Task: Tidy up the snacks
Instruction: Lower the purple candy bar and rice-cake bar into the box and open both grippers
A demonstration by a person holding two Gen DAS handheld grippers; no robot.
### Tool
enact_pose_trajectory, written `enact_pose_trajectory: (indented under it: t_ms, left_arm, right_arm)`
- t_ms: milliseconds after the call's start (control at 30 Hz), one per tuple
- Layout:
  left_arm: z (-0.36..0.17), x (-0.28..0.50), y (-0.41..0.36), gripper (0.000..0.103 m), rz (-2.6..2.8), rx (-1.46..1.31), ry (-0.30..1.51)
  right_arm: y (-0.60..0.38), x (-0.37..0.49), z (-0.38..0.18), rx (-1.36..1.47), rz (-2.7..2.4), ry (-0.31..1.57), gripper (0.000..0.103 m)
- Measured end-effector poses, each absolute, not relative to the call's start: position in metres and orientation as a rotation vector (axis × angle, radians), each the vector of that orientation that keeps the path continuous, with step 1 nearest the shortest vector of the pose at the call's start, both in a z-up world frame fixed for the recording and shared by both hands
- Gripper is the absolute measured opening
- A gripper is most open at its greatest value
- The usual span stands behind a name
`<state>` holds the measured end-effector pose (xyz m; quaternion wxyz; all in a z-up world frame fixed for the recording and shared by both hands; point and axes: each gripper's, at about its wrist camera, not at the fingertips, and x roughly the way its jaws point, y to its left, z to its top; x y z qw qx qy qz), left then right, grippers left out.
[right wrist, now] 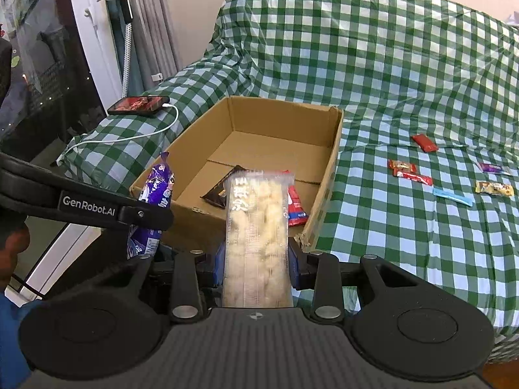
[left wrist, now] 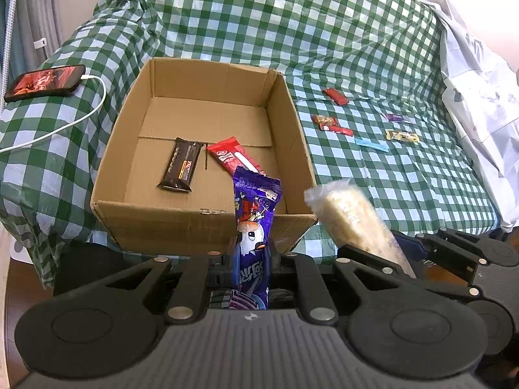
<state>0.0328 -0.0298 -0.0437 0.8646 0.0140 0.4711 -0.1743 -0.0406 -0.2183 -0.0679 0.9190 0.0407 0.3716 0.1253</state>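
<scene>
In the cardboard box [left wrist: 207, 220] near the checked cloth's [left wrist: 405, 188] front edge lie two bars (six small snacks [left wrist: 335, 128] wait rightward), while the left gripper [left wrist: 251, 256] clamps a purple packet [left wrist: 254, 214] and the right gripper [right wrist: 256, 259] a pale packet [right wrist: 256, 227], both short of the box's front wall.

Home, checkered-covered sofa [right wrist: 373, 48], curtains [right wrist: 149, 22], charging phone [left wrist: 45, 82]

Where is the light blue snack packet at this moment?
The light blue packet lies on the checked cloth right of the cardboard box, between the red wrappers and the yellow packet.
</scene>
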Motion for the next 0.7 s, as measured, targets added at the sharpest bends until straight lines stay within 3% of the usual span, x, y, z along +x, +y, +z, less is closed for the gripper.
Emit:
enact_pose_trajectory:
  t_ms: [700]
  left_arm:
    - [-0.061,0.061,-0.039,0.015,-0.36,0.015,1.053]
  right_arm:
    - [-0.216,-0.014,-0.092,0.08,0.252,0.866,0.038]
